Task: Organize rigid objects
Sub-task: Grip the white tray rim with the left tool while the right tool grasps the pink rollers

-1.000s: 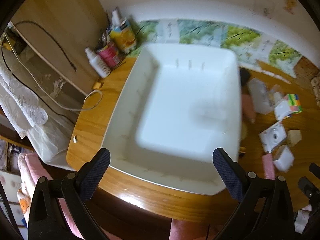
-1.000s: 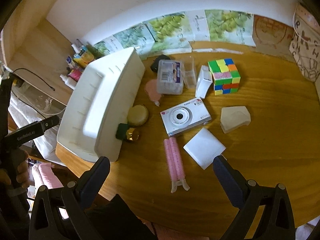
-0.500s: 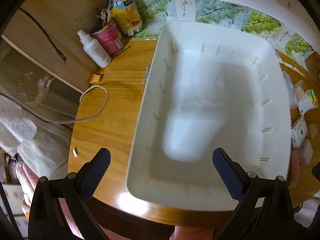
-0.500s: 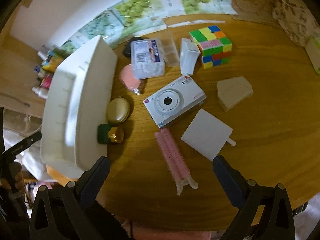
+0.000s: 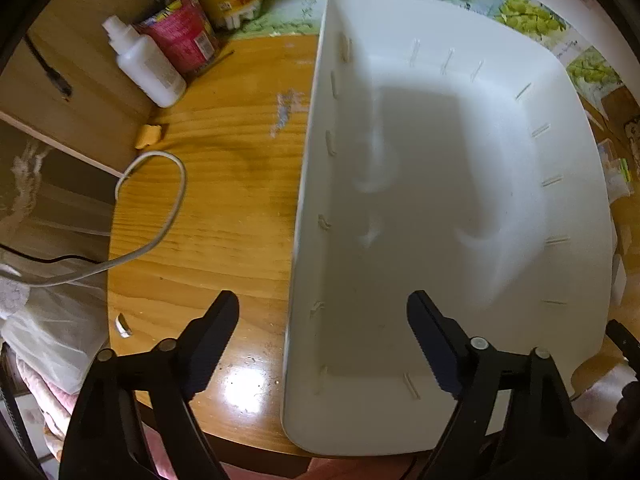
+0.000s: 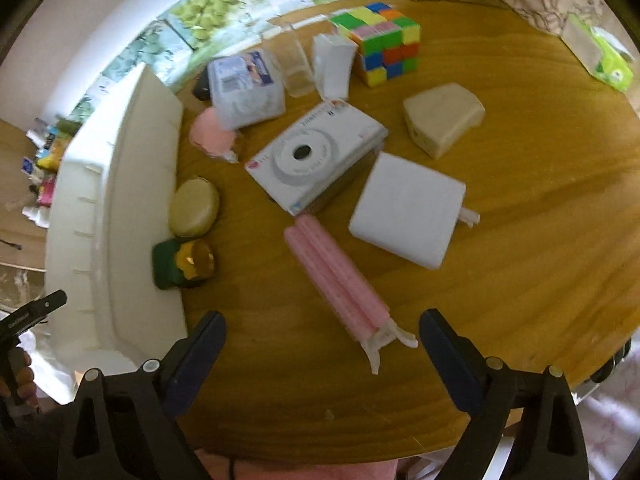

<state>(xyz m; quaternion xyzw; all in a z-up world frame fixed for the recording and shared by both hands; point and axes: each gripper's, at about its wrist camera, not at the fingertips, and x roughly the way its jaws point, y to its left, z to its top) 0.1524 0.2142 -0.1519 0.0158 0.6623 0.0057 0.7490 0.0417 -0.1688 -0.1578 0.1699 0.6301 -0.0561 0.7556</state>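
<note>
A large white bin (image 5: 440,200) stands empty on the left half of the wooden table. My left gripper (image 5: 320,320) points straight down over the bin's near left wall. That wall runs between the closing jaws, and the pads are clear of it. In the right wrist view my right gripper (image 6: 322,324) hangs above a pink hair roller (image 6: 340,280). Its jaws are closing a little, and only the roller's white end lies between the fingertips. Behind the roller lie a white camera (image 6: 316,156), a white charger block (image 6: 408,208), a beige wedge (image 6: 440,116) and a colour cube (image 6: 384,44).
Against the bin's right wall (image 6: 116,200) sit a round yellowish case (image 6: 194,208) and a green bottle with a gold cap (image 6: 180,266). A clear box (image 6: 244,88) stands further back. Left of the bin are a white bottle (image 5: 148,68), a red can (image 5: 180,36) and a white cable (image 5: 160,216).
The left gripper has sunk and shifted from over the bin's middle to its left wall, its jaws narrowing. The right gripper has come down and rolled, so the pink roller is nearer.
</note>
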